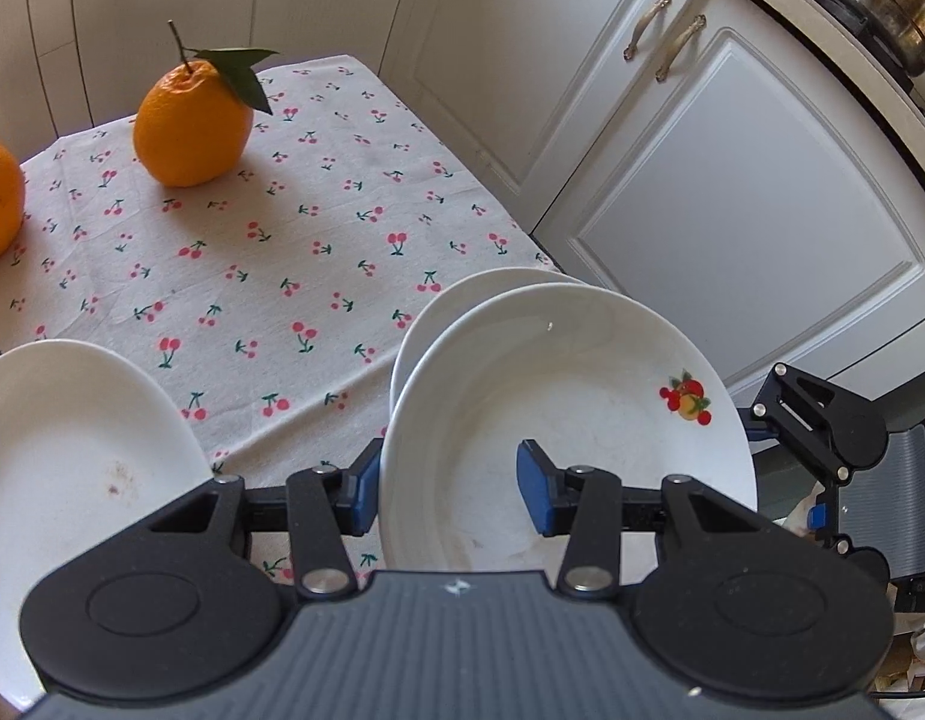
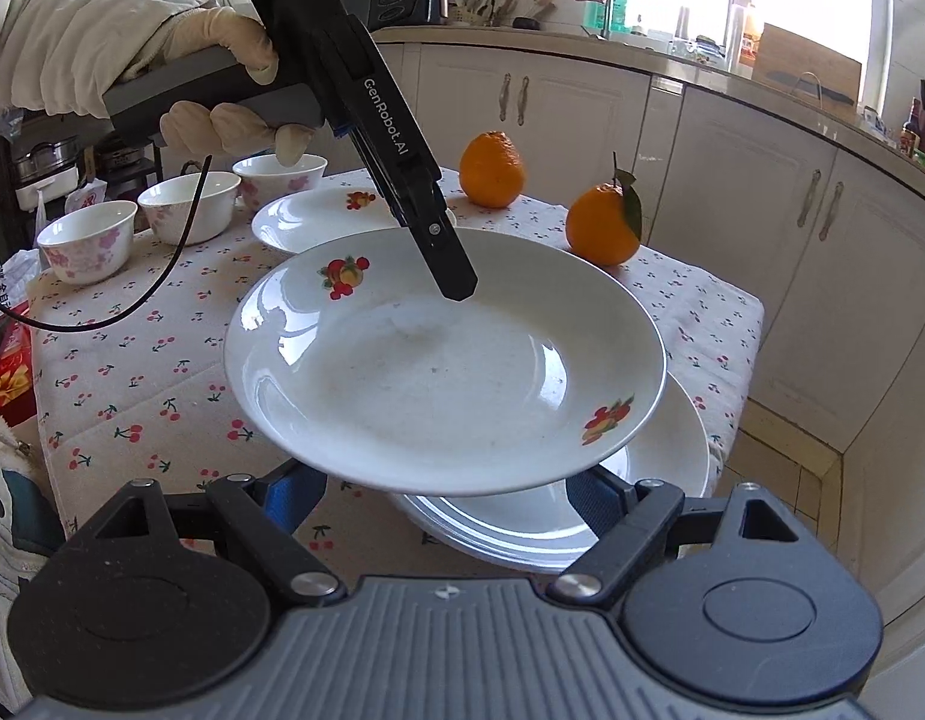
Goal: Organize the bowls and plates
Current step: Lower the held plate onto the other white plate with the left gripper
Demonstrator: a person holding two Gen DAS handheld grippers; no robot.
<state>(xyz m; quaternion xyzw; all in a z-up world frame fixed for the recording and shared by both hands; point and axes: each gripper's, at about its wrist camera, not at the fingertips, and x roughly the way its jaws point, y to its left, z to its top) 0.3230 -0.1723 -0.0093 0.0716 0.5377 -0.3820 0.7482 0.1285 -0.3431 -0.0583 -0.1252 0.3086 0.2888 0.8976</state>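
A white plate with fruit decals (image 2: pixel 438 372) hangs tilted above a stack of white plates (image 2: pixel 660 468) at the table's near right corner. My left gripper (image 1: pixel 450 480) straddles this plate's rim (image 1: pixel 558 396), one blue pad (image 1: pixel 366 483) outside and one inside, with a gap showing; its finger (image 2: pixel 450 264) reaches down onto the far rim. My right gripper (image 2: pixel 444 498) is open under the plate's near edge. Another decorated plate (image 2: pixel 318 222) lies further back, and it shows at the lower left in the left wrist view (image 1: pixel 72 438). Three flowered bowls (image 2: pixel 189 207) stand at the far left.
Two oranges (image 2: pixel 603 228) sit on the cherry-print tablecloth (image 2: pixel 144 372) at the far side, one with a leaf (image 1: pixel 189 120). White cabinet doors (image 1: pixel 732 192) stand beyond the table's right edge. A black cable (image 2: pixel 162 276) trails across the table's left side.
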